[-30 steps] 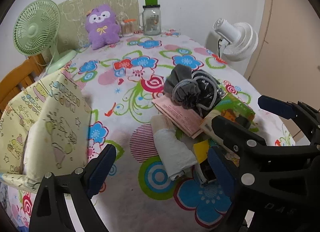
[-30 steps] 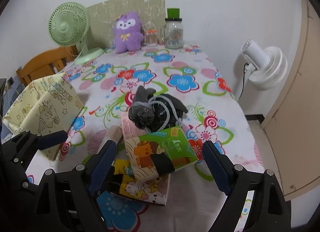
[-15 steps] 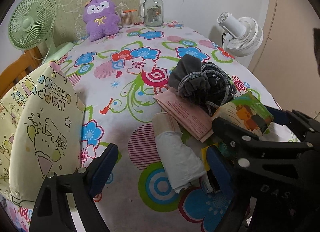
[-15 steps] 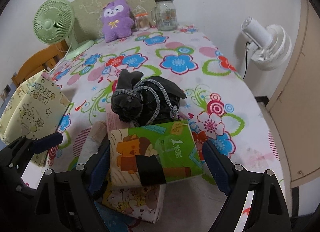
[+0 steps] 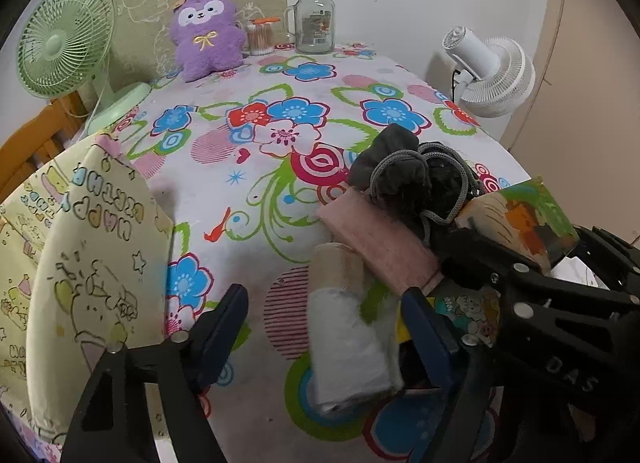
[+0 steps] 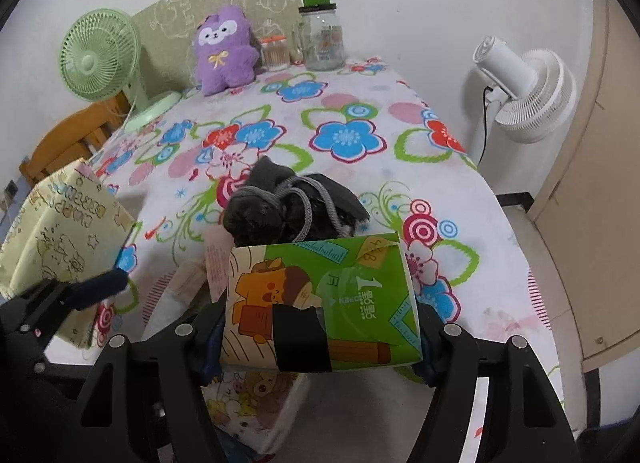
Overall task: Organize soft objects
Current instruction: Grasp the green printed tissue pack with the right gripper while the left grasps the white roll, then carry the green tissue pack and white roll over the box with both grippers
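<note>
My right gripper point(image 6: 320, 327) is shut on a green tissue pack point(image 6: 320, 299) and holds it above the pile; the pack also shows in the left wrist view point(image 5: 520, 219). Under it lies a cartoon-printed pack point(image 6: 248, 411). A dark drawstring pouch point(image 6: 288, 207) lies just beyond, on a pink pack point(image 5: 380, 239). My left gripper point(image 5: 324, 323) is open, low over the table, with a white rolled cloth point(image 5: 344, 339) between its fingers. A yellow gift bag point(image 5: 80, 263) stands at the left. A purple plush point(image 5: 208, 31) sits at the far edge.
A green fan point(image 5: 60, 55), a glass jar with a green lid point(image 5: 316, 19) and a cotton swab jar point(image 5: 262, 37) stand at the back of the flowered tablecloth point(image 5: 260, 123). A white fan point(image 6: 528, 91) stands off the right edge. A wooden chair point(image 6: 68, 143) is at left.
My right gripper has closed in around the green tissue pack and lifted it off the pile. My left gripper has moved forward and lower towards the white rolled cloth.
</note>
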The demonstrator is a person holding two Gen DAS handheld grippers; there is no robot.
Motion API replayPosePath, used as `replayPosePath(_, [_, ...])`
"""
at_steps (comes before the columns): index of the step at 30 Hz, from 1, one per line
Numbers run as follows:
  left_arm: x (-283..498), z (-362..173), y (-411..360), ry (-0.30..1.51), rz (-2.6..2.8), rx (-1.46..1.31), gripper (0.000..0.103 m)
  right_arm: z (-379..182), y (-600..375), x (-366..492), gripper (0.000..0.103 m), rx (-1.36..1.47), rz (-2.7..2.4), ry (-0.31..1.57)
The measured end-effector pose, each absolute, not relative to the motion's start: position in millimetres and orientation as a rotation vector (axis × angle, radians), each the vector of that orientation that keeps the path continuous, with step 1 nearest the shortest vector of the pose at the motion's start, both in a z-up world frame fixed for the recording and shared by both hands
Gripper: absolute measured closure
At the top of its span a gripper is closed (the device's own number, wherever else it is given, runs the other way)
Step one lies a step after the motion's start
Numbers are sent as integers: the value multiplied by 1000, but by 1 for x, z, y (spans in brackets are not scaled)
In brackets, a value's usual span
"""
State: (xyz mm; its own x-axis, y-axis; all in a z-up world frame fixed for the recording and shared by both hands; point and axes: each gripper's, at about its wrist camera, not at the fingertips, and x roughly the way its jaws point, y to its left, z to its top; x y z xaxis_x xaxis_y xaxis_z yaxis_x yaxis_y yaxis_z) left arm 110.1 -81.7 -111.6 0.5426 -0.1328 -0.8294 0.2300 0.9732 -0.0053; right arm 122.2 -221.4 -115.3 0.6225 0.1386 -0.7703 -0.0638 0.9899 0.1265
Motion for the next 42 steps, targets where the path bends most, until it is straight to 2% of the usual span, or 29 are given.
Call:
replayPosePath(4, [111, -111, -83, 973, -236, 111, 38, -116, -222, 124, 30, 93, 112, 898])
replayPosePath(11, [114, -108, -73, 982, -234, 88, 40, -115, -220, 126, 30, 91, 111, 893])
replayPosePath(12, [115, -109, -72, 983, -232, 87, 45, -115, -219, 127, 30, 89, 111, 893])
replayPosePath(16, [122, -125, -72, 1042, -194, 116, 53, -116, -214, 129, 30, 80, 115, 902])
replayPosePath(19, [119, -126, -73, 1026, -212, 108, 62, -117, -212, 130, 30, 74, 111, 907])
replayPosePath(21, [118, -126, -74, 1026, -224, 109, 75, -117, -211, 131, 30, 72, 110, 909])
replayPosePath(24, [115, -125, -79, 1023, -246, 122, 83, -115, -208, 129, 30, 65, 112, 905])
replayPosePath(42, [91, -94, -83, 937, -247, 133, 84, -93, -197, 101, 30, 46, 119, 848])
